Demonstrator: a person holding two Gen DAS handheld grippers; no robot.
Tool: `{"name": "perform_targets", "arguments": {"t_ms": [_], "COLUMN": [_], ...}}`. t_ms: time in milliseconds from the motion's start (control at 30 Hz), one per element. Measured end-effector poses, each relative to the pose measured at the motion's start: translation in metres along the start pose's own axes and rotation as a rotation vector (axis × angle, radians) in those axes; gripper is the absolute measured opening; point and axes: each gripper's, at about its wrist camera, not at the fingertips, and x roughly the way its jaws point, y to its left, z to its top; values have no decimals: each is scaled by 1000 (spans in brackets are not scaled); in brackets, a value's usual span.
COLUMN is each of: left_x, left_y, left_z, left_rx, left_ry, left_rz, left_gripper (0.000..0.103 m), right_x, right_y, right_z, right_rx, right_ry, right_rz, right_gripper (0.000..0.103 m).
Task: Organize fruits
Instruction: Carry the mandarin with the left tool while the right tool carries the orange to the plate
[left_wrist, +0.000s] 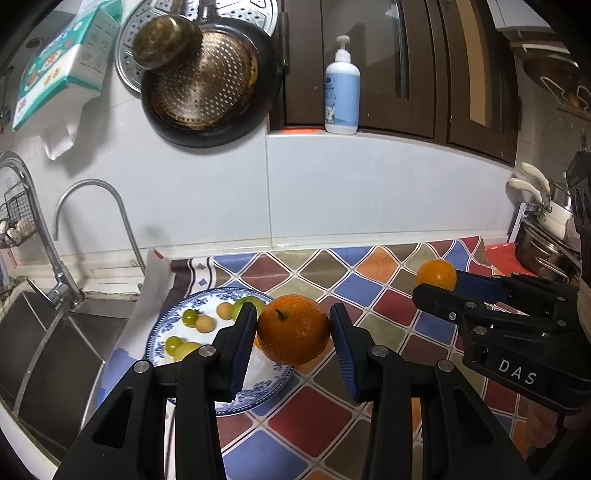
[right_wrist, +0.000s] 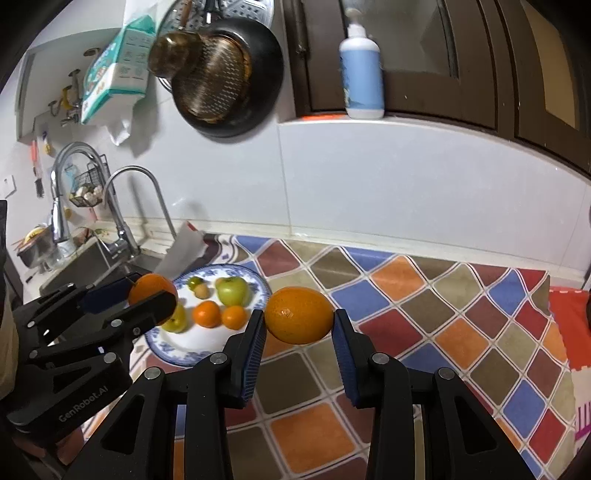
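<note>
A: Left wrist view, nearest first: left gripper (left_wrist: 293, 334) clamped on an orange (left_wrist: 293, 329), pads at its widest girth, held above the plate's (left_wrist: 168, 317) edge; right gripper (right_wrist: 300, 328) likewise pinching a second orange (right_wrist: 300, 315) over the checked cloth (right_wrist: 424, 314).

B: Handling?

A: Probably firm, fairly heavy, waxy rind; likely to roll if gripped off-centre; moderate squeeze across the middle. Beyond, small fruits on the plate; sink (left_wrist: 48, 339) farther.

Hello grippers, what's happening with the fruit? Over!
Left gripper shut on an orange. Right gripper shut on another orange. Both held above the counter; plate with fruit nearby. Nothing blocking.
</note>
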Motion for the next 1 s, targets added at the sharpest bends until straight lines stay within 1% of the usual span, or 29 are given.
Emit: {"name": "perform_targets", "arguments": {"t_ms": [267, 500, 733, 1000], "left_x": [-27, -40, -46, -36], "left_y": [22, 43, 70, 98], "left_z": [-1, -6, -16, -24], "left_rx": [3, 17, 30, 37], "left_ry": [-37, -52, -50, -19], "left_rz": [-2, 3, 17, 35], "left_gripper": [41, 41, 41, 41], "right_x": [-16, -19, -11, 11], "right_y": [34, 59, 86, 111], "right_z": [2, 4, 3, 1], "right_rx": [-14, -15, -19, -24], "right_ry": [-39, -55, -56, -29], "right_rz": [15, 24, 36, 50], "right_gripper": [38, 38, 38, 38]}}
